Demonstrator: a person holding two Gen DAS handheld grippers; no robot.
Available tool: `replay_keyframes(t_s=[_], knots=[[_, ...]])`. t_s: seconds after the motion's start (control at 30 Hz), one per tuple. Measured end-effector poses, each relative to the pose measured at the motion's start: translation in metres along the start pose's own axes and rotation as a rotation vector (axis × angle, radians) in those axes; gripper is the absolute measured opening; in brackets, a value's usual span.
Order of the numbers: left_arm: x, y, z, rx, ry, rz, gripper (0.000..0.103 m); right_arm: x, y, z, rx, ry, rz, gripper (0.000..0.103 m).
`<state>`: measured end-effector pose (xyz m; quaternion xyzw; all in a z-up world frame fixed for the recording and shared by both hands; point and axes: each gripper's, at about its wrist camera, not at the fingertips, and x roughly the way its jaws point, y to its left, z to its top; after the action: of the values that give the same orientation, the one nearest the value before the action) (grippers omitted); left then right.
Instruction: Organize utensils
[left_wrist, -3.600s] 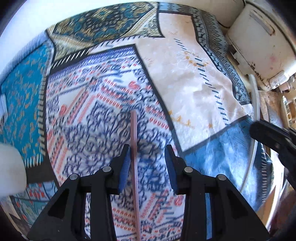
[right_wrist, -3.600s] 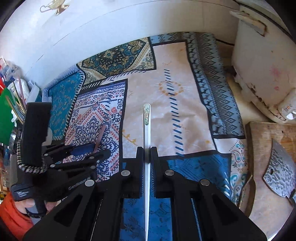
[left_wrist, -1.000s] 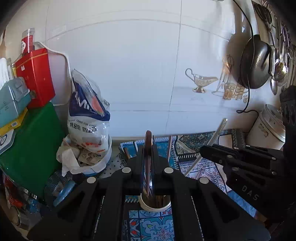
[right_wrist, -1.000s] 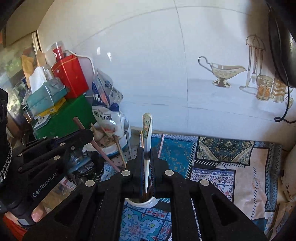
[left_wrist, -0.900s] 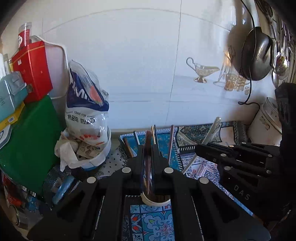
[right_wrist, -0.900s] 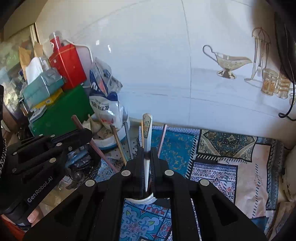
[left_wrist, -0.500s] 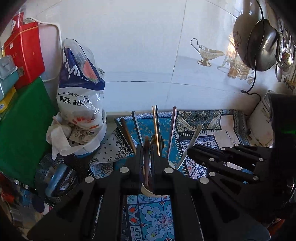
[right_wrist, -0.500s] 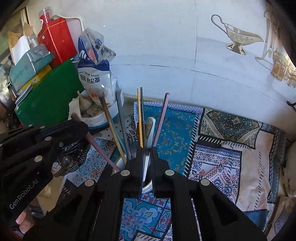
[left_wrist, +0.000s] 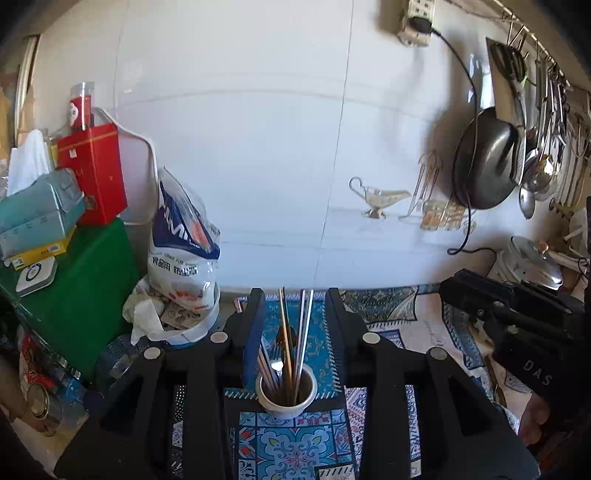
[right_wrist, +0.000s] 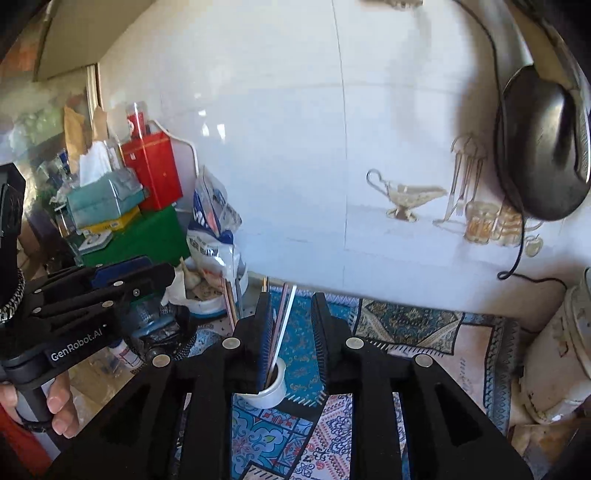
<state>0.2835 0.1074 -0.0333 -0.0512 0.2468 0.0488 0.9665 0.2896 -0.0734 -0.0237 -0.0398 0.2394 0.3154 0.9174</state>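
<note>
The left gripper (left_wrist: 295, 332) has its two fingers spread wide apart, and nothing is between them. The right gripper (right_wrist: 291, 332) is spread apart too, with nothing in it. A bare hand (right_wrist: 55, 402) holds the left gripper's handle from below, its nails showing. Both grippers seem to tilt down a little.

Between the matt black plastic left tongs (left_wrist: 295, 332), glossy metal chopsticks (left_wrist: 304, 325) are standing in a smooth white plastic cup (left_wrist: 286, 400) on patterned woven cloth (left_wrist: 291, 443), with glossy wall tiles (left_wrist: 258, 147) shining beyond.
</note>
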Motion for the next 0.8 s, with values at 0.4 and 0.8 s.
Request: replay_keyframes(t_s=[0.4, 0.8], knots=[[-0.130, -0.055, -0.009, 0.040, -0.307, 0.082, 0.054, -0.118, 0.000, -0.001, -0.013, -0.301, -0.004, 0.028], [-0.189, -0.055, -0.058, 0.053, -0.314, 0.069, 0.099, -0.179, 0.020, -0.049, 0.033, -0.328, -0.193, 0.088]])
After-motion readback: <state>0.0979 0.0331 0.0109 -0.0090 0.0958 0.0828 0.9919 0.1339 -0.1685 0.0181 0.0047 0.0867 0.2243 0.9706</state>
